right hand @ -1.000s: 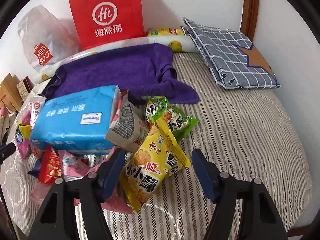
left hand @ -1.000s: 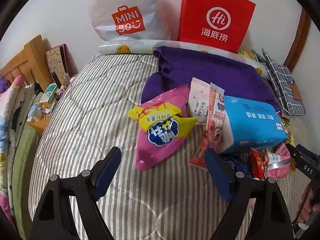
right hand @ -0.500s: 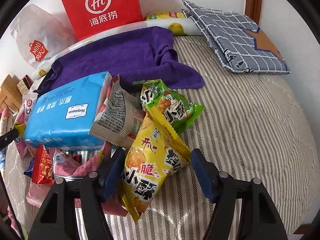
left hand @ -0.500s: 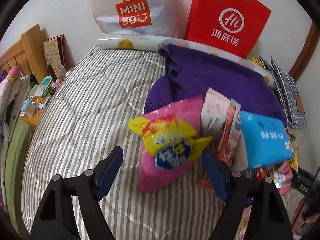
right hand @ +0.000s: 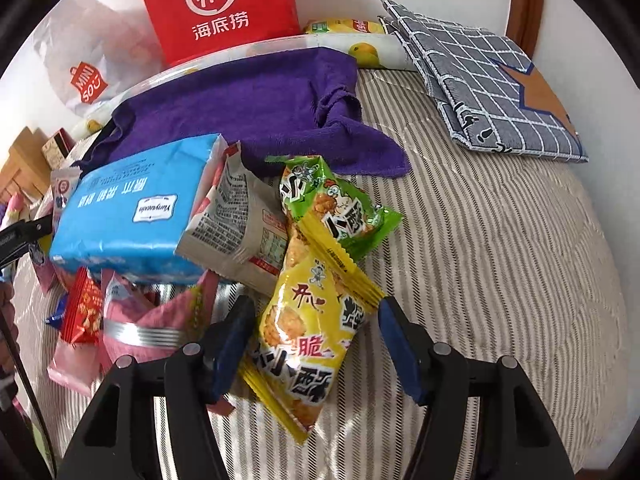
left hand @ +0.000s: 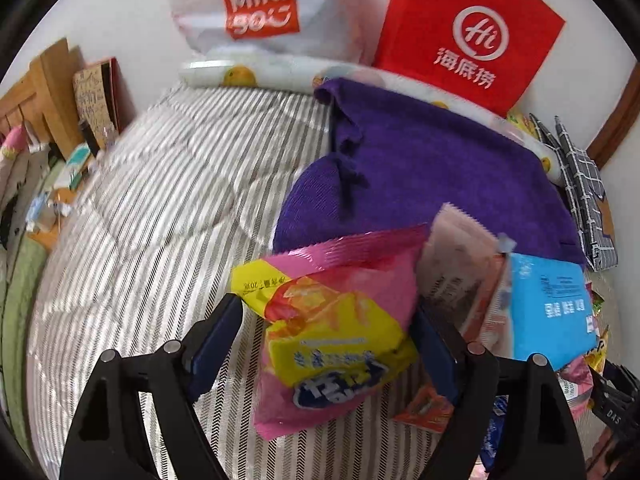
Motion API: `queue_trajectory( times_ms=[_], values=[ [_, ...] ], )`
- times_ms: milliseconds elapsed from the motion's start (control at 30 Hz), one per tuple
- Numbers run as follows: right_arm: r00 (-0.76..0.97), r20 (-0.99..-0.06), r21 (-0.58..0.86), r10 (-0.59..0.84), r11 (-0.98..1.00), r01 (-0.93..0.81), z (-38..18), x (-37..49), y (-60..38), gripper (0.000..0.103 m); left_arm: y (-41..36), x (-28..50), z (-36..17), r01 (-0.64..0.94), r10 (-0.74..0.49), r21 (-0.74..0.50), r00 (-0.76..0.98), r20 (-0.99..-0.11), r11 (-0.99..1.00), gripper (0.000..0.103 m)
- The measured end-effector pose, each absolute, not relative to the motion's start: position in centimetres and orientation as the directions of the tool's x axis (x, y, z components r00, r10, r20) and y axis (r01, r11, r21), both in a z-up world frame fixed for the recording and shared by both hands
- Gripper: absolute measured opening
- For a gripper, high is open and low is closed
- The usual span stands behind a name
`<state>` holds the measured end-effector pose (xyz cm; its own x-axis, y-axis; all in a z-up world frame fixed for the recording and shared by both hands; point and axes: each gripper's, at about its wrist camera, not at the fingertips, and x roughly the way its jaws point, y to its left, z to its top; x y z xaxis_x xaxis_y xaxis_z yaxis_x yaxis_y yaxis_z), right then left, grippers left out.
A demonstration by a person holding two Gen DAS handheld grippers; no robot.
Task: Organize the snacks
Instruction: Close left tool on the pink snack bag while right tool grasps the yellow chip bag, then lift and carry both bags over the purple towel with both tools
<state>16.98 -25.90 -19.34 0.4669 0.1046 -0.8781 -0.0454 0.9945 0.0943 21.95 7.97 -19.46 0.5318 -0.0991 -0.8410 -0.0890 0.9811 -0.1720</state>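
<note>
While the snacks lie heaped on a striped bed point(right hand: 500, 240), each gripper reaches over one packet. A pink and yellow snack bag point(left hand: 336, 328) sits between the jaws of the left gripper point(left hand: 324, 344); those jaws stand wide and are opening a little, with a gap showing on the left side, and whether the right pad touches the bag cannot be told. A yellow snack packet point(right hand: 308, 344) lies between the jaws of the right gripper point(right hand: 316, 344), which are closing but show a gap on both sides. Its top tucks under a green snack packet point(right hand: 336, 208). Just left of these rests a grey packet point(right hand: 236, 228), and leaning on that a blue tissue pack point(right hand: 132, 216). Beneath the blue pack lie a small red packet point(right hand: 82, 312) and a pink foil bag point(right hand: 148, 320). Behind the heap a purple towel point(right hand: 248, 100) is spread on the bed. Farther back, against the white wall, stand a red paper bag point(right hand: 220, 8) and a white plastic shopping bag point(left hand: 264, 4). A folded grey checked cloth point(right hand: 480, 80) lies at the far right.
</note>
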Motion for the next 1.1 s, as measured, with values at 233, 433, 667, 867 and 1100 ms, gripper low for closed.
queue_trajectory(
  times_ms=[233,433,667,867,1100],
  values=[
    [0.464,-0.879,0.106,0.111,0.994,-0.037,-19.8,16.8,-26.6,0.063,7.6,21.7,-20.8,-0.064,-0.141,-0.197,0.492,-0.859,0.978,0.072],
    [0.477,-0.871,0.103,0.113,0.994,-0.048,-19.3,16.2,-26.8,0.052,7.5,20.9,-20.5,-0.054,-0.119,-0.168,0.499,-0.858,0.984,0.069],
    [0.504,-0.857,0.104,0.112,0.994,-0.044,-18.0,15.0,-27.0,0.046,7.8,19.4,-19.6,-0.051,-0.110,-0.157,0.507,-0.855,0.986,0.068],
    [0.532,-0.840,0.097,0.109,0.994,-0.050,-16.2,14.0,-26.6,0.044,7.4,17.8,-17.8,-0.033,-0.112,-0.152,0.532,-0.839,0.988,0.068],
    [0.577,-0.809,0.092,0.112,0.994,-0.064,-13.4,12.9,-25.9,0.043,5.7,15.9,-15.6,0.004,-0.134,-0.158,0.554,-0.822,0.987,0.068]
  ],
)
